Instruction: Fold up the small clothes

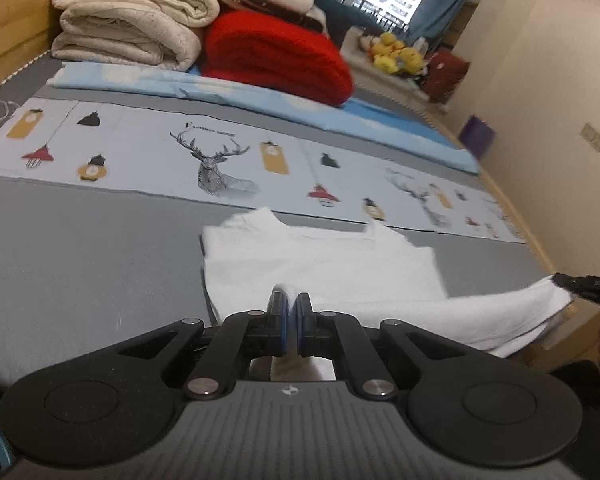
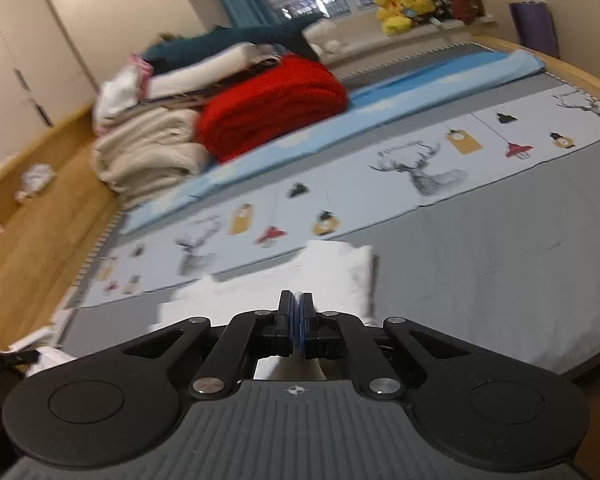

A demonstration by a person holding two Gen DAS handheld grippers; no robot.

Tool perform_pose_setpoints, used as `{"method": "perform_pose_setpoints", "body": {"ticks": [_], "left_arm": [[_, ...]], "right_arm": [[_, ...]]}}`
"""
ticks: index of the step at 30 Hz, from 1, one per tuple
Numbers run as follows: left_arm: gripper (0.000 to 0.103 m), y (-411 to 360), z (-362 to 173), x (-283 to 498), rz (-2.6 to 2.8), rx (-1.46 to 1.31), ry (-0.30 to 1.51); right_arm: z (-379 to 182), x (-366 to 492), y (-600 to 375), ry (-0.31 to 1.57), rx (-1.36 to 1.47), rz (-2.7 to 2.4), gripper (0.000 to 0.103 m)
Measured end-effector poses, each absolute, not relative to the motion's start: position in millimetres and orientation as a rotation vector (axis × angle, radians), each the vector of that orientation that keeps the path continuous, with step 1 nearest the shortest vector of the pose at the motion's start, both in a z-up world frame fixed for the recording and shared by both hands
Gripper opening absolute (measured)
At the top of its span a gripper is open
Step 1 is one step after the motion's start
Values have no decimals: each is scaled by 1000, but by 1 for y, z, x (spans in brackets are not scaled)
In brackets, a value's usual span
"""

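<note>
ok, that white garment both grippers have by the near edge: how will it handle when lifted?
Probably floppy: the white garment sags between the left gripper and the right gripper, with the far part flat on the grey mattress. Likely light, since thin pinches at its edge carry it. It may drag and unfold rather than slide stiffly.

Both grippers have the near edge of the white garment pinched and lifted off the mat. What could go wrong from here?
1. The left gripper and right gripper each pinch only a thin bit of the white garment; a corner could slip out mid-fold.
2. The far part lies rumpled on the grey mat, so it may drag or bunch rather than fold flat.
3. Both views are blurred, so lining up the edges is hard to judge.
</note>
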State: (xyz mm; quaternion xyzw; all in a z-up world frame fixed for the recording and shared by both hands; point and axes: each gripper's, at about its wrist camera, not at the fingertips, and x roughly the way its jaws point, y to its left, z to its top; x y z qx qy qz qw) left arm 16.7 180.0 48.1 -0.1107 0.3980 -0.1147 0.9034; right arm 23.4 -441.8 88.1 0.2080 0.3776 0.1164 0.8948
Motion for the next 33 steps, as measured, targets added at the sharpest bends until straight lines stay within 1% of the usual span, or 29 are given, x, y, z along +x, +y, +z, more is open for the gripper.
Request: {"method": "perform_pose_setpoints", "body": {"ticks": [3,5,9,10,13,18,22,23,27,30,32,33], "left_arm": [[4,183,20,80,-223,-187,873],[4,183,-9,121,-207,-145,923],[4,192,-65,162,-157,-144,1019],[4,195,-75,169,-131,-173,1071],[4,196,-74,184,-115,-281,1036],[4,180,-84,198,-100,-170,1064],[5,176,-88,197,-101,-157,1078],[7,175,-87,196,-100,-154,1075],[8,177,-83,185,-71,-126,1061],[16,183,-81,175,-58,-127,1061],[26,188,-78,169,-59,-131,1060],[28,192,-77,167,-61,-136,1061]], "right_arm": [[64,67,-435,828,410,221,1],[41,104,-429,879,388,195,1],[-7,157,-417,980,334,161,0],[-17,163,-414,992,325,153,0],[-51,174,-404,1062,325,117,0],[-52,192,-391,1005,277,104,0],[-54,200,-391,993,307,83,1],[-53,202,-392,987,304,76,1],[-50,200,-396,971,275,34,2],[-49,191,-403,967,274,14,7],[-50,185,-405,977,269,23,12],[-51,182,-406,987,261,31,15]]}}
